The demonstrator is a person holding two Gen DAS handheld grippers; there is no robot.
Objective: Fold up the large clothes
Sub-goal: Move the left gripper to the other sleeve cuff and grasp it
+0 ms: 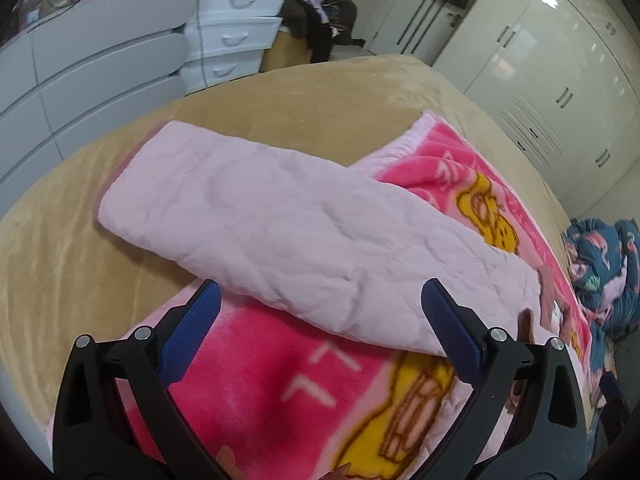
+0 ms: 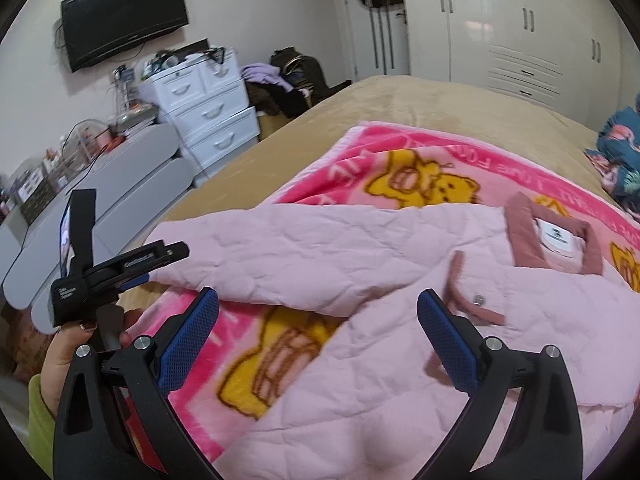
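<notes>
The pink quilted jacket (image 2: 360,300) lies on a pink blanket (image 2: 400,168) on the bed (image 2: 440,100), sleeve (image 1: 280,216) spread flat for folding. Left claw (image 1: 320,324) and right claw (image 2: 318,320) hover apart, empty.

The quilted jacket (image 2: 360,248) is pale pink with dusty-rose trim at the collar; the blanket (image 1: 280,392) beneath is hot pink with yellow bears and white lettering; the bedspread (image 1: 280,100) is plain tan; both grippers' fingers (image 2: 188,344) are blue on black frames; the heaped bedding (image 1: 608,264) is teal with pink flamingos
</notes>
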